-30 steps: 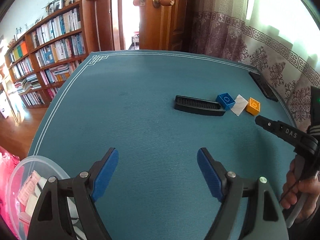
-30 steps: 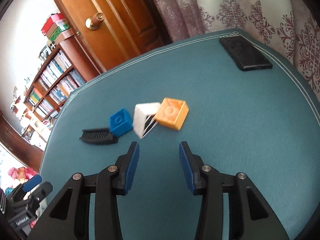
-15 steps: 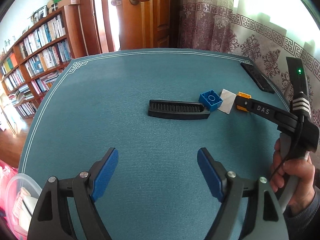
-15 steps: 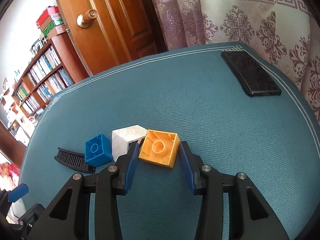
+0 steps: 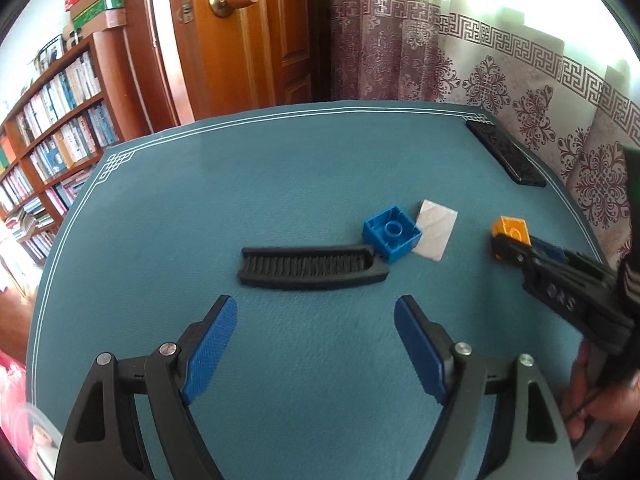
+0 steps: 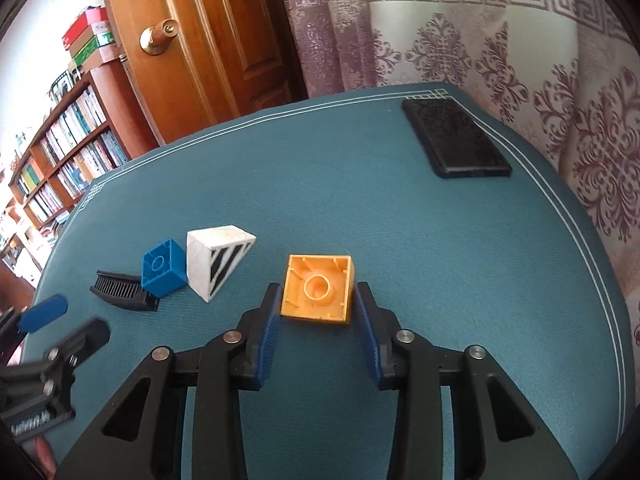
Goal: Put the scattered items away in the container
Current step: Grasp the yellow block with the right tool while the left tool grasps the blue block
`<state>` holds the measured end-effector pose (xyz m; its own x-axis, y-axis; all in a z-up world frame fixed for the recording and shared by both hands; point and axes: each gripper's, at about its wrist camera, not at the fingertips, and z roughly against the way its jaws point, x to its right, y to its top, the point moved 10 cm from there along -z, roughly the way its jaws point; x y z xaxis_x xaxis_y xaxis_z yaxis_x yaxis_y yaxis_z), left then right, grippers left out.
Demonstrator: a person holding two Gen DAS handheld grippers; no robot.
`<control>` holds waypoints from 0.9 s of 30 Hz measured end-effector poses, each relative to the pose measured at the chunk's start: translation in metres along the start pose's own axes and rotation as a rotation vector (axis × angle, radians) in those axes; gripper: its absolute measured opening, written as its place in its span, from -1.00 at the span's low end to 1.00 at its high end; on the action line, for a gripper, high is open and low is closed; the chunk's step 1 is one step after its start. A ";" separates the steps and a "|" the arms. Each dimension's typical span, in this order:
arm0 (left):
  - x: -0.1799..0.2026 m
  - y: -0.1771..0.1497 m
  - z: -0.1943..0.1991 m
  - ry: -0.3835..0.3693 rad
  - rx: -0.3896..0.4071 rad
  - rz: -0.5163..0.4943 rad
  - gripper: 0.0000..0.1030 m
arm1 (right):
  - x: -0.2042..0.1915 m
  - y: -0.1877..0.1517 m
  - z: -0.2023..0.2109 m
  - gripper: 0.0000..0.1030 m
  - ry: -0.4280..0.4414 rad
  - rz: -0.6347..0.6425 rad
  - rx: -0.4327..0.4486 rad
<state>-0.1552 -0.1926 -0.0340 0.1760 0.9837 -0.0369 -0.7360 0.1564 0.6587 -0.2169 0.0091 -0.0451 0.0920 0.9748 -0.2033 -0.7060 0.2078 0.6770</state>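
A black comb [image 5: 312, 266] lies on the teal table, just ahead of my open, empty left gripper [image 5: 316, 312]. A blue brick [image 5: 392, 238] rests against the comb's right end, with a white block [image 5: 434, 234] beside it. In the right wrist view the white block [image 6: 218, 262] shows black stripes and sits next to the blue brick [image 6: 162, 268]. My right gripper [image 6: 318, 310] is shut on the upside-down orange brick [image 6: 318, 290], with a pad touching each side. The left wrist view shows the orange brick [image 5: 510, 230] low over the table. The clear container [image 5: 24, 432] peeks in at the bottom left.
A black phone-like slab [image 6: 456, 142] lies near the table's far right corner, beside the patterned curtain [image 6: 520, 60]. A wooden door [image 5: 248, 32] and a bookshelf [image 5: 52, 120] stand behind the table. A hand [image 5: 588, 408] holds the right gripper at the lower right.
My right gripper moved forward around the orange brick and closed on it, squaring it up. My left gripper swung toward the comb, and the container slid almost out of view.
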 end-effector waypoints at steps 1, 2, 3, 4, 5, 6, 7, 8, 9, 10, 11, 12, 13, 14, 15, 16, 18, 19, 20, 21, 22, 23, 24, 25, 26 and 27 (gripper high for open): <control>0.004 0.004 -0.004 -0.004 0.002 -0.006 0.64 | 0.001 -0.001 0.001 -0.26 0.005 -0.002 0.003; 0.008 0.007 -0.007 -0.011 0.003 -0.011 0.64 | 0.002 -0.003 0.002 -0.27 0.006 -0.003 0.009; 0.010 0.009 -0.011 -0.018 0.000 -0.015 0.64 | 0.002 -0.003 0.003 -0.27 0.005 -0.001 0.014; 0.011 0.011 -0.015 -0.024 -0.007 -0.017 0.64 | 0.002 -0.003 0.003 -0.27 0.002 0.002 0.017; 0.012 0.013 -0.019 -0.031 -0.012 -0.018 0.64 | 0.002 -0.003 0.003 -0.27 -0.002 0.005 0.018; 0.013 0.014 -0.023 -0.036 -0.017 -0.020 0.64 | 0.002 -0.003 0.004 -0.27 -0.003 0.006 0.018; 0.014 0.015 -0.027 -0.042 -0.022 -0.022 0.64 | 0.002 -0.002 0.004 -0.27 -0.001 0.005 0.019; 0.014 0.017 -0.030 -0.047 -0.023 -0.025 0.64 | 0.002 -0.002 0.004 -0.27 0.002 0.003 0.019; 0.015 0.018 -0.033 -0.050 -0.022 -0.028 0.63 | 0.002 -0.002 0.004 -0.27 0.006 0.000 0.019; 0.015 0.020 -0.036 -0.051 -0.019 -0.031 0.64 | 0.001 -0.001 0.004 -0.27 0.009 -0.002 0.019; 0.016 0.023 -0.040 -0.052 -0.017 -0.035 0.64 | 0.001 -0.001 0.004 -0.27 0.012 -0.003 0.019; 0.016 0.024 -0.042 -0.052 -0.017 -0.039 0.64 | 0.000 -0.001 0.004 -0.27 0.014 -0.004 0.019; 0.015 0.027 -0.044 -0.042 -0.010 -0.047 0.64 | 0.000 -0.002 0.004 -0.27 0.015 -0.005 0.020; 0.016 0.030 -0.046 -0.037 -0.004 -0.056 0.64 | 0.000 -0.002 0.004 -0.27 0.016 -0.006 0.020; 0.017 0.032 -0.048 -0.043 -0.008 -0.060 0.63 | 0.000 -0.002 0.004 -0.27 0.017 -0.006 0.020; 0.019 0.034 -0.051 -0.059 -0.014 -0.060 0.64 | 0.000 -0.002 0.004 -0.27 0.019 -0.007 0.019; 0.021 0.037 -0.056 -0.076 -0.020 -0.061 0.64 | 0.000 -0.003 0.004 -0.27 0.022 -0.009 0.020; 0.021 0.038 -0.059 -0.074 -0.022 -0.066 0.64 | 0.000 -0.003 0.004 -0.27 0.023 -0.009 0.020; 0.022 0.040 -0.061 -0.072 -0.024 -0.069 0.64 | 0.000 -0.003 0.004 -0.27 0.023 -0.009 0.021; 0.022 0.041 -0.062 -0.076 -0.019 -0.067 0.64 | 0.000 -0.003 0.004 -0.27 0.023 -0.009 0.021; 0.022 0.042 -0.063 -0.080 -0.017 -0.064 0.64 | 0.000 -0.003 0.004 -0.27 0.023 -0.009 0.022; 0.022 0.043 -0.064 -0.083 -0.016 -0.062 0.64 | 0.000 -0.002 0.004 -0.27 0.023 -0.009 0.021; 0.022 0.044 -0.065 -0.083 -0.013 -0.061 0.64 | 0.000 -0.002 0.004 -0.27 0.023 -0.009 0.021; 0.022 0.045 -0.065 -0.080 -0.009 -0.061 0.64 | 0.000 -0.002 0.004 -0.27 0.023 -0.009 0.021; 0.021 0.046 -0.066 -0.076 -0.004 -0.063 0.64 | 0.000 -0.002 0.004 -0.27 0.024 -0.009 0.021; 0.022 0.046 -0.066 -0.074 0.000 -0.065 0.64 | 0.001 -0.002 0.004 -0.27 0.025 -0.010 0.021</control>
<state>-0.2285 -0.1583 -0.0541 0.2711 0.9623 -0.0235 -0.7215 0.2193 0.6568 -0.2126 0.0097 -0.0442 0.0812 0.9704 -0.2273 -0.6902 0.2193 0.6896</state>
